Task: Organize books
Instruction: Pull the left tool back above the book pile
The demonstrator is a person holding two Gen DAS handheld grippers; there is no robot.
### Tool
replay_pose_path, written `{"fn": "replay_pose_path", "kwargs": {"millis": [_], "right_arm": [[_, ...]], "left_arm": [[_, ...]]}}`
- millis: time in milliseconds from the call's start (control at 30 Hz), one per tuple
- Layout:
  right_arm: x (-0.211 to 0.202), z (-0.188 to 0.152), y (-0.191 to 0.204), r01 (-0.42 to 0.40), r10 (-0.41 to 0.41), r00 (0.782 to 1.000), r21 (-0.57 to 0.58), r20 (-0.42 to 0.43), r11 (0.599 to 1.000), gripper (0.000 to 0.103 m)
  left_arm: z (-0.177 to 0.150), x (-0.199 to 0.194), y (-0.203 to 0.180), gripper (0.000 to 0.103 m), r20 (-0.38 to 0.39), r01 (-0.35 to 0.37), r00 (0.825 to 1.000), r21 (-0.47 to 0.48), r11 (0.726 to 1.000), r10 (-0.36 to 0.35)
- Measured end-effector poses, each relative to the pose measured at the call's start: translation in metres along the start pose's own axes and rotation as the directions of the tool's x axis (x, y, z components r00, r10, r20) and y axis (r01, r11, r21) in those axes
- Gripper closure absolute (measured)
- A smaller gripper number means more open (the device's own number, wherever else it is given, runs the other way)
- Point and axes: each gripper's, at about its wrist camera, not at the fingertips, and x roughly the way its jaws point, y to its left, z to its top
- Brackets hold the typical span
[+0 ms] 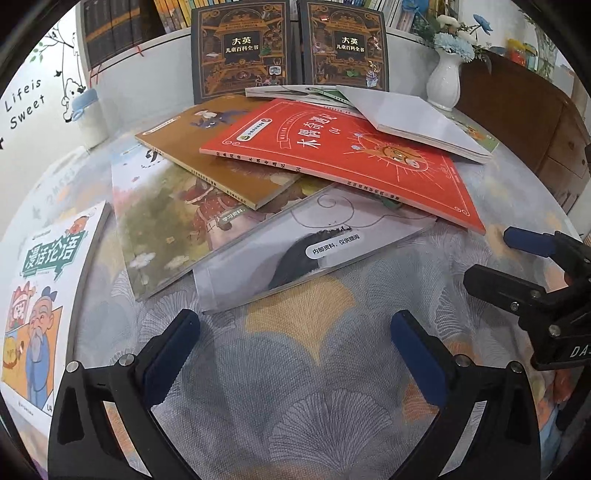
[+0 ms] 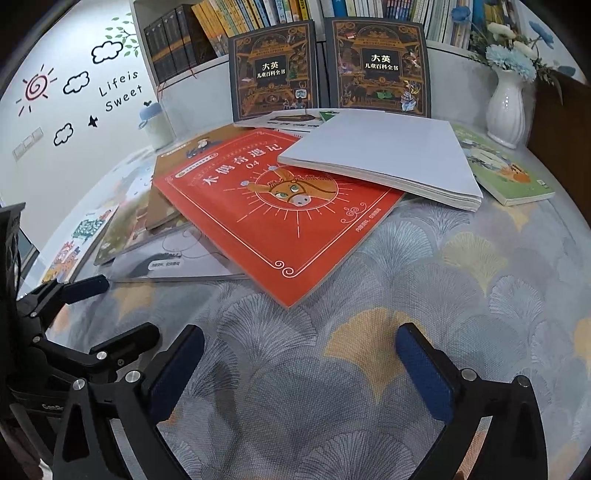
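Observation:
A loose pile of books lies on the patterned tablecloth (image 1: 303, 332). A red book (image 1: 343, 162) (image 2: 280, 221) rests on top, over a brown book (image 1: 207, 162) and a pale grey book (image 1: 295, 251). A white book (image 1: 417, 118) (image 2: 384, 158) overlaps the red one's far corner. A cartoon-covered book (image 1: 44, 295) lies apart at the left. My left gripper (image 1: 295, 332) hovers open over bare cloth just in front of the grey book. My right gripper (image 2: 301, 350) is open too, in front of the red book's near corner. Neither holds anything.
Two dark encyclopedia volumes (image 1: 240, 48) (image 2: 380, 70) stand upright against a bookshelf (image 2: 295, 11) at the back. A white vase (image 1: 445, 81) (image 2: 508, 107) with blue flowers stands at the back right. A green book (image 2: 498, 170) lies near it. A brown cabinet (image 1: 532, 122) borders the right.

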Motion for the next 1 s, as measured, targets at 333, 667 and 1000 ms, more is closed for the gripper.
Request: {"fn": "replay_pose_path", "kwargs": {"millis": [333,667,1000], "right_arm": [[0.0036,0.0002,0.0052,0.038,-0.039,0.999,-0.030,-0.015,0.999,0.000],[0.0045,-0.0007,0.0057,0.034,-0.035,0.999,-0.027,-0.014,0.999,0.000],[0.0063,0.0006,0.0059,0.037,-0.038,0.999,-0.037,-0.023,0.999,0.000]], "left_arm": [[-0.0002,0.0000,0.0028,0.000,0.000,0.004,1.000,-0.004,1.000,-0.004],[0.0005,0.0010,0.0031,0.000,-0.001,-0.005,1.000,-0.011,1.000,0.005],[0.0004,0.0022,0.0031,0.000,-0.006,-0.002,1.000,-0.009,1.000,0.002]]}}
